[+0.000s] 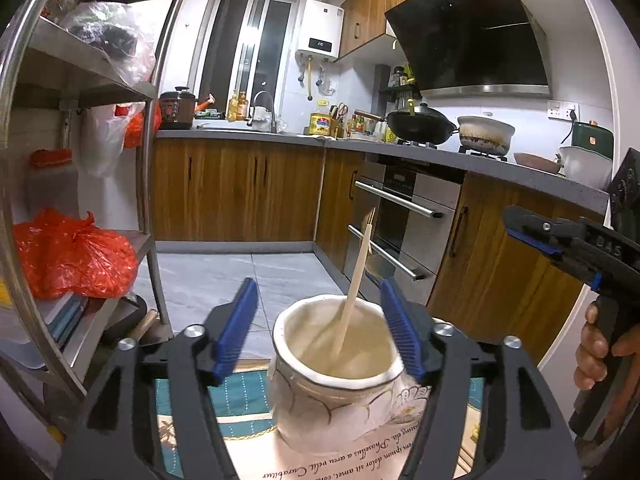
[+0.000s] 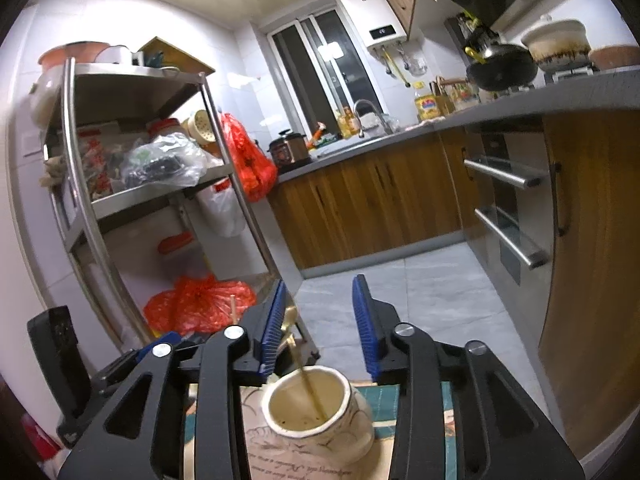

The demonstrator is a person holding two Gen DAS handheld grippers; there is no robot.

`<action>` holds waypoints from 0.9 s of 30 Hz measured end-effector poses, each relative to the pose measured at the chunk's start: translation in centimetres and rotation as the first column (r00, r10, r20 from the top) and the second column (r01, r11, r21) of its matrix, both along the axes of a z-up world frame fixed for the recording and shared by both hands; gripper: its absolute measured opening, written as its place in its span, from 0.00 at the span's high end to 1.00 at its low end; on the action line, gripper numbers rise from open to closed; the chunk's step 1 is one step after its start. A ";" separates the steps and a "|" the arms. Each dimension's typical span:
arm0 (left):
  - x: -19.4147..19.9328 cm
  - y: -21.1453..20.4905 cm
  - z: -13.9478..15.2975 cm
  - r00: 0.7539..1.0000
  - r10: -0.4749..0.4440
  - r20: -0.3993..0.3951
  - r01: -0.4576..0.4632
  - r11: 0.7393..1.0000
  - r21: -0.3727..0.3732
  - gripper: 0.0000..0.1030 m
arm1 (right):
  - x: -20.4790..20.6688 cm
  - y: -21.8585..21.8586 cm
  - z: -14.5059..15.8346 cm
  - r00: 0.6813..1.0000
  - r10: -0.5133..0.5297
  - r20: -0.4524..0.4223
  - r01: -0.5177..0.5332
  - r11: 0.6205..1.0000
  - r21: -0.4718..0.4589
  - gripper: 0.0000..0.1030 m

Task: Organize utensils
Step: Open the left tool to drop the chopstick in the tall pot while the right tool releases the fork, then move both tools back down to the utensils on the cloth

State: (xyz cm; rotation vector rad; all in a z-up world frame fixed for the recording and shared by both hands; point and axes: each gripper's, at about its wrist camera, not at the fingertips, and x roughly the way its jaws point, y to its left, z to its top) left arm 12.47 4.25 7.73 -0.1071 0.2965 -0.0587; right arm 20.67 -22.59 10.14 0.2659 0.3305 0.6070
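A white ceramic holder [image 1: 332,396] with a leaf pattern stands on a teal and cream cloth [image 1: 248,400]. A pale wooden utensil [image 1: 356,284] leans inside it, handle up. My left gripper [image 1: 320,328] is open, its blue pads on either side of the holder's rim, not gripping. In the right wrist view a second holder [image 2: 316,416] holds a thin gold-coloured utensil [image 2: 304,376] whose top leans against the left blue pad [image 2: 274,324]. My right gripper [image 2: 320,320] is open above this holder. The right gripper also shows in the left wrist view [image 1: 576,244].
A steel shelf rack [image 2: 132,184] with red bags stands at the left. Wooden cabinets [image 1: 240,188] and an oven with bar handles [image 1: 400,216] run along the back and right. A wok [image 1: 420,124] and a pot sit on the counter.
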 end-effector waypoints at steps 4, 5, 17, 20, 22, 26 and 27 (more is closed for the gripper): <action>-1.4 0.0 0.8 0.999 0.024 0.026 -0.024 1.000 0.006 0.10 | -1.4 -0.8 0.6 1.000 0.026 0.006 -0.026 1.000 0.014 0.20; -1.7 0.0 1.1 0.999 0.027 0.032 -0.027 1.000 0.006 0.07 | -1.7 -1.0 0.7 1.000 0.030 0.005 -0.030 0.999 0.016 0.15; -5.7 -0.3 1.7 0.999 0.030 0.027 -0.031 0.999 0.028 0.06 | -4.8 -4.0 -0.5 0.999 -0.033 -0.039 0.033 0.999 -0.006 0.05; -6.7 -0.5 1.4 0.999 0.032 0.014 -0.032 0.999 0.032 0.06 | -5.5 -5.0 -1.1 0.997 -0.058 -0.054 0.057 0.998 -0.017 0.05; -7.1 -0.6 1.0 1.000 0.031 0.001 -0.031 0.999 0.028 0.06 | -5.9 -5.7 -1.5 0.995 -0.075 -0.061 0.074 0.997 -0.021 0.05; -8.3 -0.8 -0.5 0.999 0.022 -0.038 -0.020 0.999 0.031 0.06 | -6.7 -7.1 -2.2 0.990 -0.121 -0.077 0.117 0.992 -0.046 0.05; -8.4 -1.0 -0.8 0.999 0.021 -0.048 -0.019 0.999 0.038 0.06 | -6.8 -7.2 -2.3 0.988 -0.130 -0.080 0.126 0.991 -0.053 0.05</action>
